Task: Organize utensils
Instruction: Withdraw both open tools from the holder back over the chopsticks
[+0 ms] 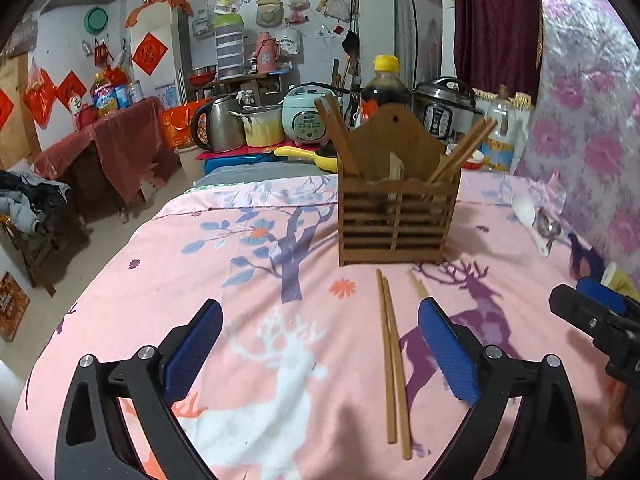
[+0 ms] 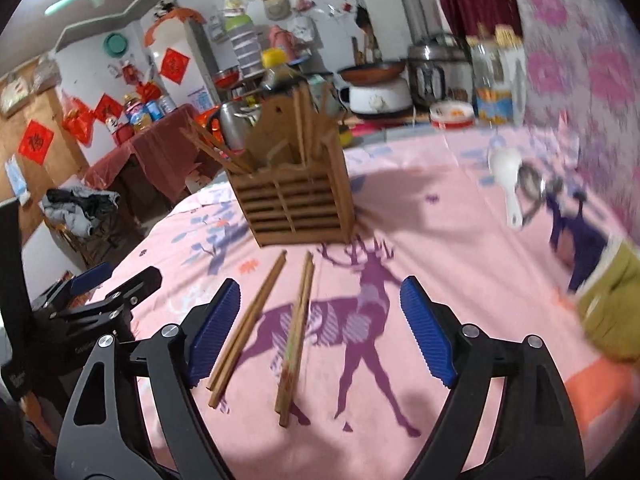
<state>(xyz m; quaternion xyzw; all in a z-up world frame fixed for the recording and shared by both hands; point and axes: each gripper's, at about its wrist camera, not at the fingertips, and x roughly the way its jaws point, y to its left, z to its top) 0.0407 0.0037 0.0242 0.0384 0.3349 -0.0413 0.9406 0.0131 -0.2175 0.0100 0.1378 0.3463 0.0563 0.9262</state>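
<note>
Cluttered kitchen, pink deer-print cloth [image 1: 168, 264], wooden utensil holder [image 1: 396, 216], loose chopsticks [image 1: 394, 364]

I see a slatted wooden utensil holder [image 1: 398, 220] standing upright on the pink deer-print cloth, with a tall arched back panel and a divider splitting it into compartments. I count brown chopsticks leaning out of its left compartment [image 1: 338, 136] and more fanning out of its right one [image 1: 464, 150]. In front of the holder, one pair of brown chopsticks [image 1: 392, 364] lies flat on the cloth, its sticks side by side and touching. A second pair [image 2: 298, 332] lies just beside it, roughly parallel. Well apart to the right, a white spoon [image 2: 509, 184] and a metal spoon [image 2: 534, 188] lie together; motion blur hides whether they touch.
</note>
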